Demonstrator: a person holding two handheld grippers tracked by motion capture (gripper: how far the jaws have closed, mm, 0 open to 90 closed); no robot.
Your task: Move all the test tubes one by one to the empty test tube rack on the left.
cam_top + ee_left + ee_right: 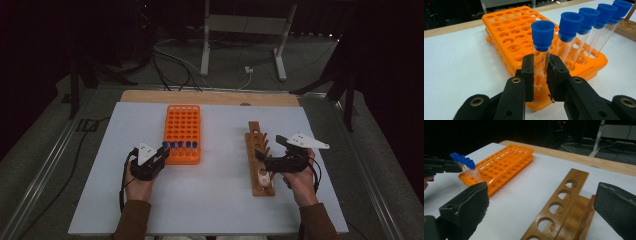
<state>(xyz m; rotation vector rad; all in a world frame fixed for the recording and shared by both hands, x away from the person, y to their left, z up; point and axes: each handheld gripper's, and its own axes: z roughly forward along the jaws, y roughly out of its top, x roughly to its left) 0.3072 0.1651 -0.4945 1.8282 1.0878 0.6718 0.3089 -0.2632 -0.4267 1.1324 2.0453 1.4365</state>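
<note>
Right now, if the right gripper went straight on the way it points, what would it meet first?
Probably the wooden rack, lying between the right gripper's open jaws; beyond is bare table. Depth is uncertain.

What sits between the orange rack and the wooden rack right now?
Nothing: in the high view, only bare white table separates the orange rack from the wooden rack.

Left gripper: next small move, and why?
Probably lift straight up. The left gripper is shut on the end tube, still seated in the orange rack; neighbouring tubes stand close, so tilting risks bumping them.
</note>
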